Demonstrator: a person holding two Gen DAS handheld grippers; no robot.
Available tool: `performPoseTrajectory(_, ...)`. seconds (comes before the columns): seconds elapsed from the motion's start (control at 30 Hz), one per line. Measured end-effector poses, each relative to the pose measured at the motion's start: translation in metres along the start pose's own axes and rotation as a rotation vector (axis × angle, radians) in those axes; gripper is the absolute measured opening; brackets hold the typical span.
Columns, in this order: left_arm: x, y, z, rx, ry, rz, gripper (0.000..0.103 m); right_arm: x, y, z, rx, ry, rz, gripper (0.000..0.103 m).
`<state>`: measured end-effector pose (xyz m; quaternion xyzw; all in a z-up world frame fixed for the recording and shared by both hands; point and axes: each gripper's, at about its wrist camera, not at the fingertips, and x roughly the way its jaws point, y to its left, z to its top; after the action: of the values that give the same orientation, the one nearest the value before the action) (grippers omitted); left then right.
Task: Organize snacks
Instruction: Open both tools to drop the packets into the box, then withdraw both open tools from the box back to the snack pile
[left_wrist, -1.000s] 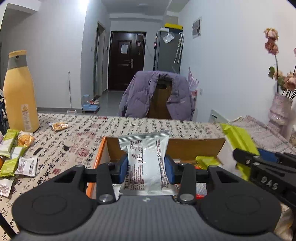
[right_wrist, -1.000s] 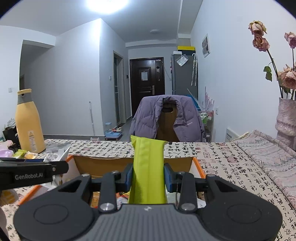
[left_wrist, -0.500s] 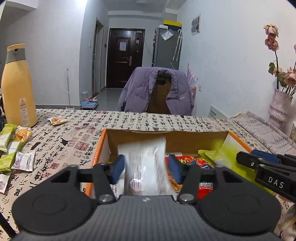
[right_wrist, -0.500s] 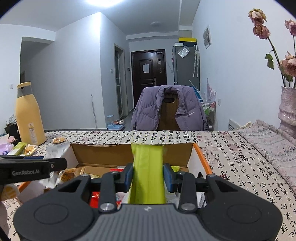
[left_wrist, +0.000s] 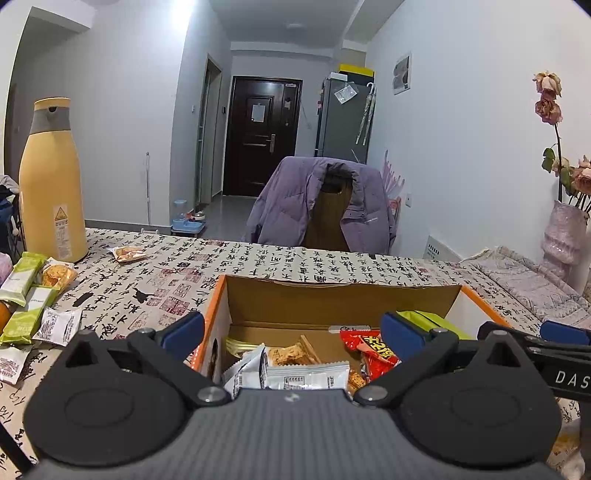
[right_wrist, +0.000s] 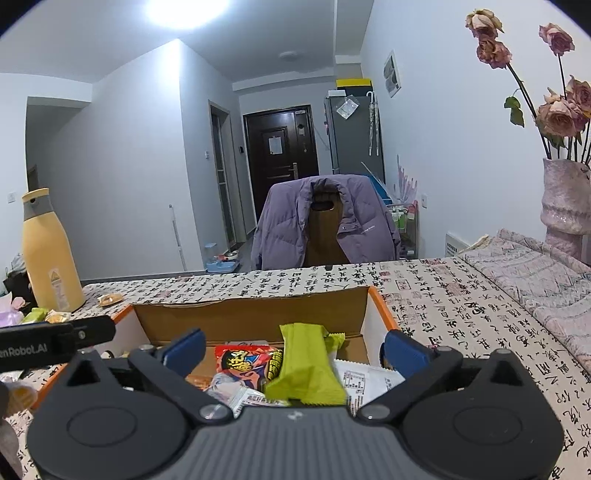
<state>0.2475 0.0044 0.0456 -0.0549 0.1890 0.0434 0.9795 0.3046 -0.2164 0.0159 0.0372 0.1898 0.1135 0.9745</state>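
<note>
My left gripper (left_wrist: 291, 326) hangs spread wide and empty above an orange-edged cardboard box (left_wrist: 340, 301) on the tabletop (left_wrist: 177, 273), which is covered by a cloth printed with black calligraphy and red seals. My right gripper (right_wrist: 293, 349) is likewise spread, holding nothing, over the same box (right_wrist: 251, 314). Inside lie the snacks: a white packet (left_wrist: 306, 376) near the front wall, a red bag (left_wrist: 369, 349) beside it, and a green packet (right_wrist: 306, 369) resting tilted on top of the red bag (right_wrist: 243, 363) and other white wrappers. More snacks sit loose on the cloth to the left of the box: green bars (left_wrist: 22, 273), small white packets (left_wrist: 57, 326) and a clear-wrapped biscuit (left_wrist: 127, 254). A tall yellow bottle (left_wrist: 50, 181) with a grey collar stands upright near that pile. Across the tabletop, a purple padded jacket (left_wrist: 317, 203) is draped over a wooden chair. Behind it a hallway leads to a dark door (left_wrist: 264, 134), with a grey fridge (left_wrist: 343, 118) to its right. At the far right, a pale vase (right_wrist: 565, 206) of faded pink roses (right_wrist: 554, 114) stands by a folded quilted cloth (right_wrist: 535, 266). The walls are white, and a ceiling light glares overhead.
</note>
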Motion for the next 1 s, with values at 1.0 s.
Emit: performPoseTrajectory(1.0, -0.076, 0.0, 0.003, -0.001, -0.026, -0.025, 0.103, -0.079, 0.015, 0.002, -0.066, -0.014, -0.022, 0.103)
